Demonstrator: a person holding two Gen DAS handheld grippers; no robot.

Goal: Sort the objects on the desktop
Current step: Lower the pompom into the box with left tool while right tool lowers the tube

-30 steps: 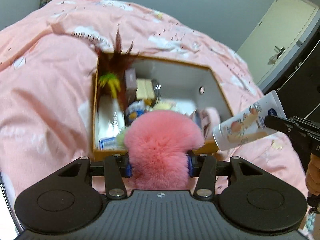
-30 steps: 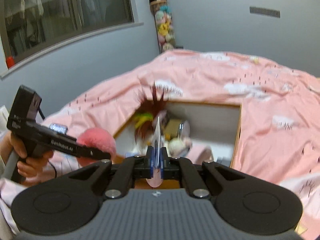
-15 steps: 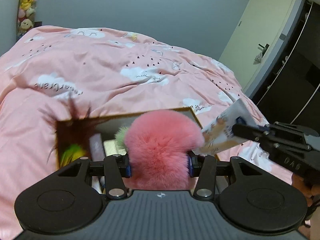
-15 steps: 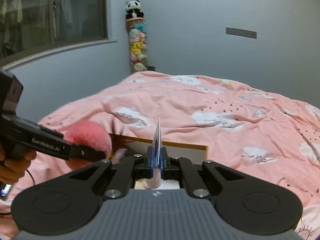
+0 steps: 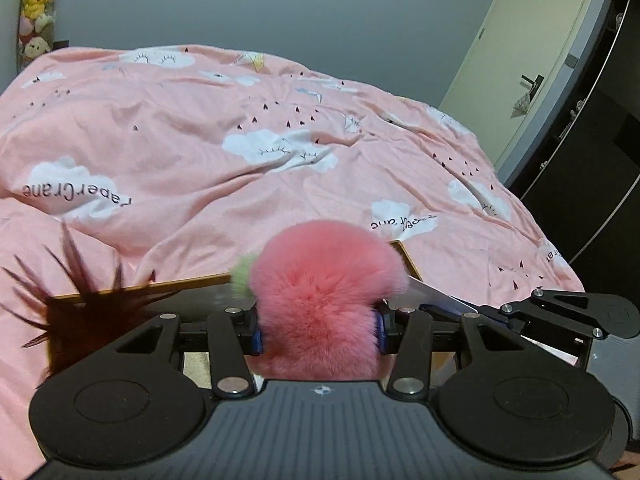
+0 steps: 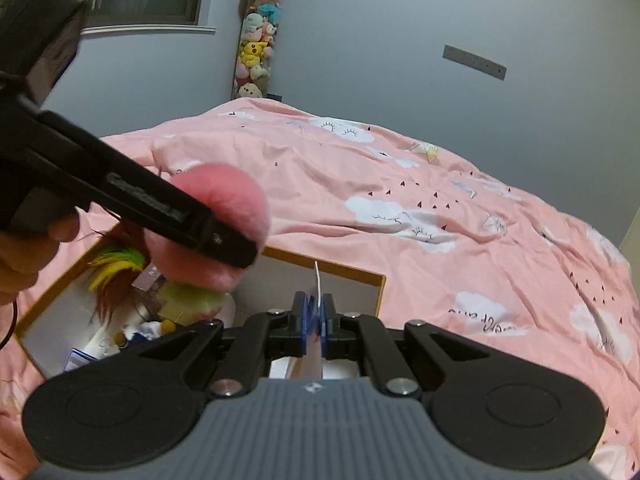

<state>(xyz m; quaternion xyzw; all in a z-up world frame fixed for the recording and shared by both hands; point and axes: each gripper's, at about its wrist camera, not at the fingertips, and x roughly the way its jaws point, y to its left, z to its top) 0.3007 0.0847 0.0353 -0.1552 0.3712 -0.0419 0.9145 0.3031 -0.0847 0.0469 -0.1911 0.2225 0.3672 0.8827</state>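
A fluffy pink pompom (image 5: pixel 320 292) with a green tuft (image 5: pixel 242 276) is clamped in my left gripper (image 5: pixel 318 332), which is shut on it. It hangs over the near part of an open, wood-rimmed box (image 5: pixel 140 286). My right gripper (image 6: pixel 318 320) is shut on the flat crimped end of a white tube (image 6: pixel 317 280), seen edge-on. In the left wrist view the tube (image 5: pixel 436 300) pokes out from behind the pompom, with the right gripper (image 5: pixel 484 314) close on the right. The right wrist view shows the left gripper (image 6: pixel 236 248) and pompom (image 6: pixel 232 196) above the box (image 6: pixel 360 272).
The box stands on a bed with a pink cloud-print quilt (image 5: pixel 280 140). Inside lie a yellow-green and brown feather toy (image 6: pixel 120 260) and several small items. Dark red feathers (image 5: pixel 80 312) stick up at its left. A person's hand (image 6: pixel 24 256) holds the left gripper. A door (image 5: pixel 520 60) is far right.
Both views have swung up from the box's inside towards the bed and wall, so the box now sits low in frame. The right gripper with the tube has come close beside the left.
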